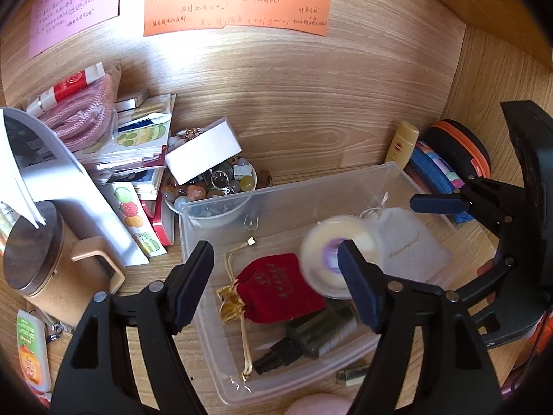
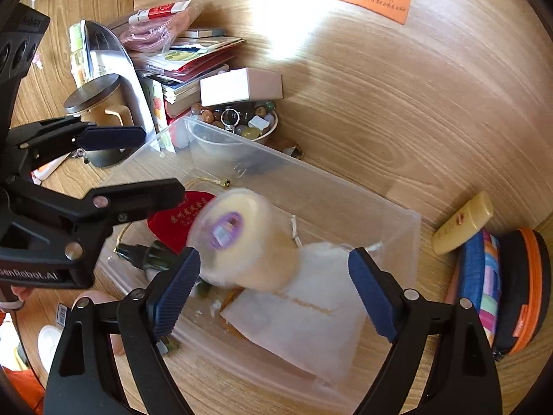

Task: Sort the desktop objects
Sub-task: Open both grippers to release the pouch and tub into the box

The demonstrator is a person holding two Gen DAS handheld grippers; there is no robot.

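A clear plastic bin [image 1: 221, 242] [image 2: 397, 228] sits on the wooden desk. In it lie a red velvet pouch [image 1: 276, 287] [image 2: 172, 221], a white paper sachet [image 1: 411, 242] [image 2: 311, 314] and a dark bottle [image 1: 311, 339] [image 2: 148, 256]. A blurred cream tape roll [image 1: 331, 252] [image 2: 249, 242] is in the air over the bin, touching neither gripper. My left gripper [image 1: 276, 287] is open above the bin's left part. My right gripper [image 2: 273, 294] is open over the sachet; it also shows in the left wrist view [image 1: 439, 204].
A bowl of stones [image 1: 221, 186] with a white box [image 1: 204, 152] on it stands behind the bin. A stack of booklets [image 1: 138, 152], a lidded mug [image 1: 52, 266] and a tube [image 1: 31, 346] are at left. A cream bottle [image 2: 463, 224] and orange-rimmed case [image 2: 522, 287] are at right.
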